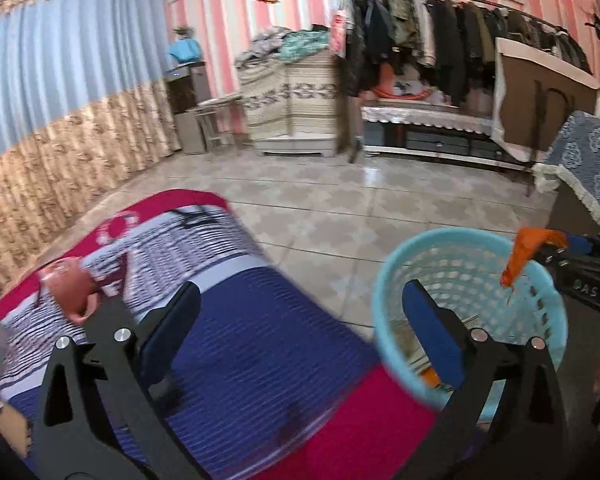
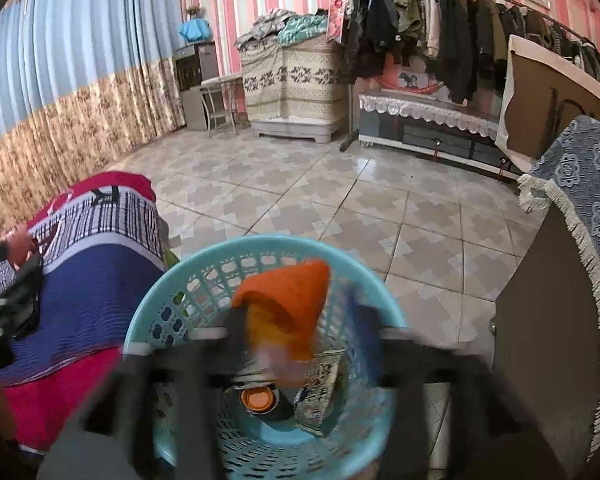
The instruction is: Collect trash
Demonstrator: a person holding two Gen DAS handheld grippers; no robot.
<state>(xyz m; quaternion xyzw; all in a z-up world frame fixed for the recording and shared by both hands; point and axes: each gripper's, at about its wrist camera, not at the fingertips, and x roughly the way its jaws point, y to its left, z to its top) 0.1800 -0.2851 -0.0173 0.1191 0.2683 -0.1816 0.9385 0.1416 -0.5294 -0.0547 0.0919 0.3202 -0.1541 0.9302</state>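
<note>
Right claw (image 2: pixel 276 320) clamped on orange wrapper (image 2: pixel 288 300) above blue basket (image 2: pixel 148 320); best released over centre; left claw (image 1: pixel 296 328) apart, idle.

Striped blanket (image 1: pixel 228 320), pink cup (image 1: pixel 70 288), clothes rack (image 2: pixel 460 32), curtain (image 1: pixel 60 100), tiled floor (image 2: pixel 340 200)

Basket mouth (image 2: pixel 204 264) is wide open from above except where the orange wrapper (image 2: pixel 288 304) hangs over it, with the striped bed (image 1: pixel 236 320) crowding its left side, a cloth-covered cabinet (image 2: pixel 560 320) at right, and open tiled floor (image 2: pixel 340 200) behind.
</note>
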